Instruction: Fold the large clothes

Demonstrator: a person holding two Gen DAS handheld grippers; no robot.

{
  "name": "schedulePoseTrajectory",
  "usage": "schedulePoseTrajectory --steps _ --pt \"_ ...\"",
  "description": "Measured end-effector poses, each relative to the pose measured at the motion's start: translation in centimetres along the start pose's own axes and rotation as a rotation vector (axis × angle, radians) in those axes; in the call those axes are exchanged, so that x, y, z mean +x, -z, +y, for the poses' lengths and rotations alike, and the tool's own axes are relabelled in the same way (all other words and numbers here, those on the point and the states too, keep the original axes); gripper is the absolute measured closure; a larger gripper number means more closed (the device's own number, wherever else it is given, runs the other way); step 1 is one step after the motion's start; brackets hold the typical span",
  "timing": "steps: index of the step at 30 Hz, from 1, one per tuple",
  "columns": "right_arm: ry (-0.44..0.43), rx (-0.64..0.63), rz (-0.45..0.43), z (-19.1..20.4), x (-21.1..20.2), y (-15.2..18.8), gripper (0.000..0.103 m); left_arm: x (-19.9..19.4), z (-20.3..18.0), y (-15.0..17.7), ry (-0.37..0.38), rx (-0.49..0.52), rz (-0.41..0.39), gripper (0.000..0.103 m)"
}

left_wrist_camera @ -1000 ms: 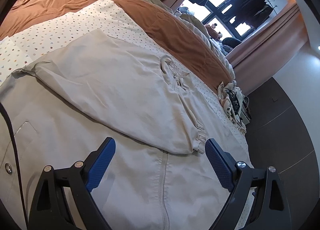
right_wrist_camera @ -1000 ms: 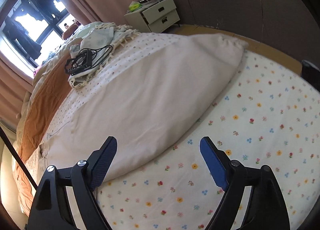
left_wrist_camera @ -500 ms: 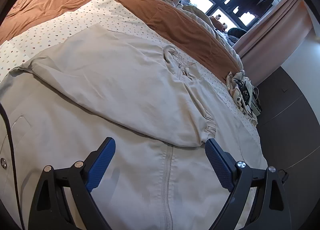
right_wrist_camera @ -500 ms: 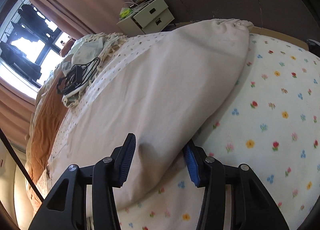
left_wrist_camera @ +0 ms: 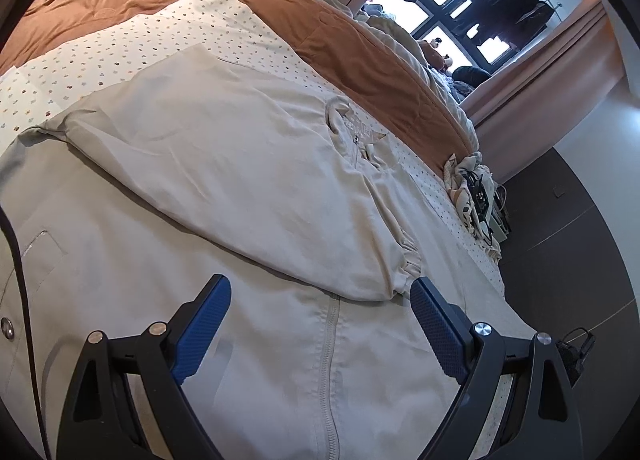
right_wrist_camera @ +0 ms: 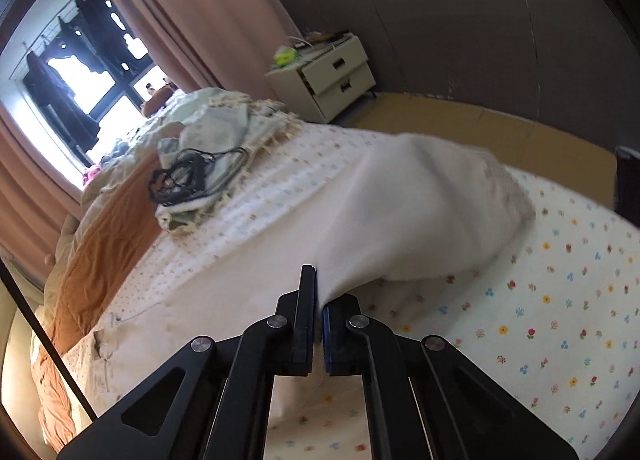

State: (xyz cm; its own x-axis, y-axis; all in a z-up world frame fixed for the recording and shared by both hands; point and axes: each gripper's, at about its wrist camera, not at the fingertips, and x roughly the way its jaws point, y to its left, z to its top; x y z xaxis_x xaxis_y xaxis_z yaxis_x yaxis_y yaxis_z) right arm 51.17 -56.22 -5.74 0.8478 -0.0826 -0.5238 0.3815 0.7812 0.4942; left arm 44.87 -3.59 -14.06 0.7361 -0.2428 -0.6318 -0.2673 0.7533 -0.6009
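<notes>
A large beige zip jacket (left_wrist_camera: 224, 196) lies spread on the bed, one sleeve folded across its front, cuff (left_wrist_camera: 406, 264) near the zipper (left_wrist_camera: 330, 344). My left gripper (left_wrist_camera: 320, 324) is open just above the jacket's front, its blue pads either side of the zipper. In the right wrist view my right gripper (right_wrist_camera: 318, 300) is shut on the edge of the jacket's other sleeve (right_wrist_camera: 424, 216) and lifts it off the flowered sheet (right_wrist_camera: 560, 300).
An orange quilt (left_wrist_camera: 340, 44) runs along the far side of the bed. A fringed cloth with black cables (right_wrist_camera: 192, 176) lies near the bed's end. A white nightstand (right_wrist_camera: 328, 76) stands by the dark wall. Curtains and a window lie beyond.
My right gripper closed fully on the sleeve edge and raised it; the sleeve now hangs lifted and blurred. My left gripper stayed open over the jacket front, shifting only slightly.
</notes>
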Motion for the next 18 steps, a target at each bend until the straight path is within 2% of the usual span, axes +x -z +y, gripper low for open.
schedulePoseTrajectory --steps 5,11,18 --pt "-0.052 -0.07 -0.035 5.1 -3.2 0.3 0.103 -0.6 1.3 -0.8 0.03 -0.051 -0.013 0.01" --pt "-0.124 -0.165 -0.043 11.6 -6.8 2.6 0.103 -1.2 2.3 -1.5 0.047 -0.081 -0.02 0.01" --pt "-0.221 -0.258 0.006 17.1 -9.0 6.6 0.103 -1.3 3.3 -2.2 0.089 -0.108 0.003 0.01"
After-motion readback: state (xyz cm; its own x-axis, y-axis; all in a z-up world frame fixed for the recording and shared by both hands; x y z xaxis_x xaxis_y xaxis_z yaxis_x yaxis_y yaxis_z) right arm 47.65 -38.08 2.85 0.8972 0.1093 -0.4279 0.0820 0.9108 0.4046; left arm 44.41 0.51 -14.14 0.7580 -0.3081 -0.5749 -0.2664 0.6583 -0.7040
